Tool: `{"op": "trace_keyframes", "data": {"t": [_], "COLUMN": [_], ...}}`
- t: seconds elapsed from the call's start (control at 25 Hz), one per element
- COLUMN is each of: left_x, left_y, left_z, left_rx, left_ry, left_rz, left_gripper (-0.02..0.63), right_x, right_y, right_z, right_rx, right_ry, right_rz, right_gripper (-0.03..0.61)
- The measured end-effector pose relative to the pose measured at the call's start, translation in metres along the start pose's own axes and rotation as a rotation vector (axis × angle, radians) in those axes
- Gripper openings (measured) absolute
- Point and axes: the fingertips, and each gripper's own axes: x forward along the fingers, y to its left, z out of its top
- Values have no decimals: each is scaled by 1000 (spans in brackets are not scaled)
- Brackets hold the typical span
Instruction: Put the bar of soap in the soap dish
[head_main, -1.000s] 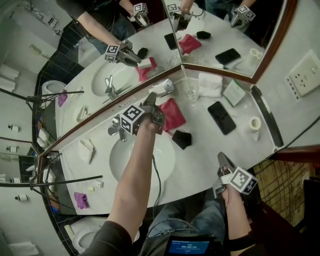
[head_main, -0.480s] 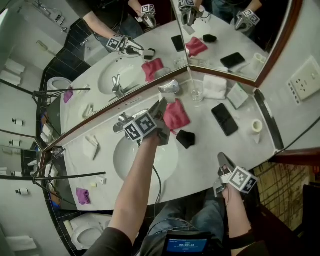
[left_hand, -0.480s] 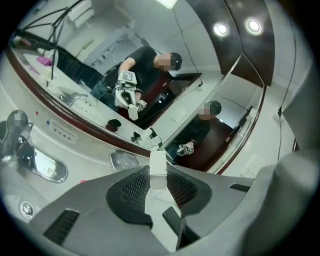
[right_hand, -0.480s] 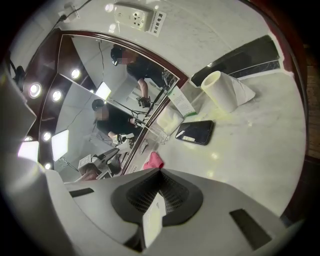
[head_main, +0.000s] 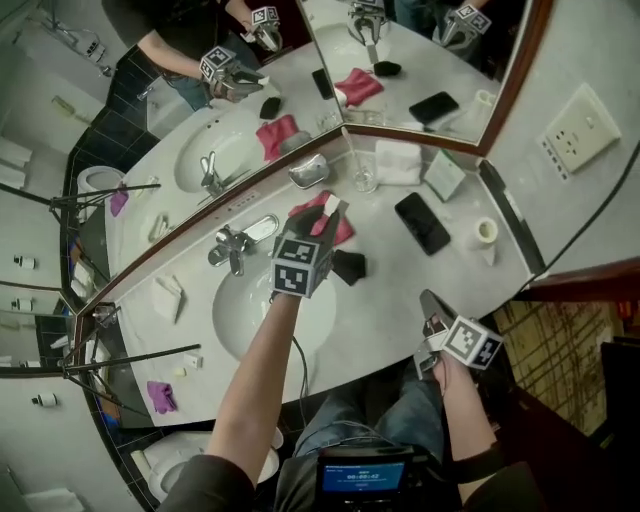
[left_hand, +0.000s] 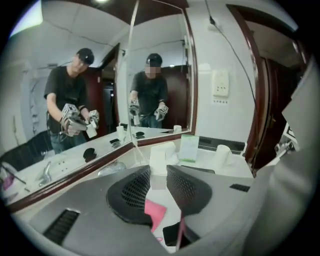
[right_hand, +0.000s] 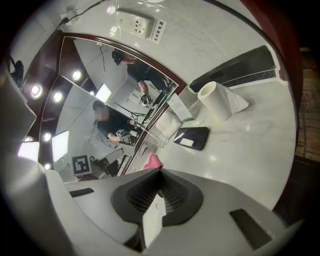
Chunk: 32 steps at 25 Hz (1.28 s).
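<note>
Soap (left_hand: 157, 161), a white rectangular bar, is clamped between the black mesh pads of my left gripper (head_main: 330, 215). It stands on end with its top poking above the jaws, and I judge the pinch to be about mid-length. In the head view that puts it at centre frame, held clear of the pale marble counter (head_main: 400, 290) and over the crumpled pink cloth (head_main: 347, 232). Shiny oval metal soap dish (head_main: 308, 172), as I take it to be, sits up and left of the jaws at the foot of the mirror, near the bar but not under it. Right gripper (right_hand: 160, 172) rests at lower right of the head view with its jaws pressed together; a pale sliver shows at their seam which I cannot identify. Handling: bar looks hard and light, so it should not sag or bend, but soap is slick and marks easily, so a firm pinch short of crushing suits it. Present hold looks sound. For setting down I would lay a long face flat into the dish rather than drop it on end, since it could skate off polished metal. Clear drinking glass (head_main: 365, 180) stands just right of the dish and chrome tap (head_main: 228, 248) lies lower left of it; both are worth steering round.
</note>
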Motion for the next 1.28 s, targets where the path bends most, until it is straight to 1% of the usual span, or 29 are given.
{"op": "trace_keyframes", "data": {"t": [0.16, 0.24, 0.36, 0.4, 0.48, 0.6, 0.72, 0.92, 1.28], "left_x": [13, 20, 27, 29, 32, 37, 43, 55, 79], "left_y": [-34, -54, -82, -90, -102, -116, -128, -144, -165], "left_z": [-9, -19, -34, -38, -43, -53, -66, -85, -128], "left_rx": [243, 376, 601, 662, 740, 798, 831, 899, 960], "left_ry": [46, 74, 112, 121, 129, 128, 127, 135, 209], "left_rz": [-6, -10, -16, -16, -2, 16, 21, 16, -24], "left_gripper": [87, 87, 87, 87, 87, 87, 87, 89, 91], "right_x": [-9, -13, -14, -13, -10, -10, -11, -12, -20], "right_y": [-10, -14, -20, -22, -24, -31, -37, -40, -51], "right_z": [-1, 2, 4, 4, 4, 2, -1, 3, 3], "right_rx": [56, 38, 8, 8, 12, 29, 48, -7, 2], "right_ry": [-10, -11, 0, 3, 7, 14, 17, 35, 27], "right_rz": [-3, -7, -10, -10, -7, -7, -9, -31, -52], "right_gripper": [17, 17, 17, 17, 17, 17, 17, 17, 17]}}
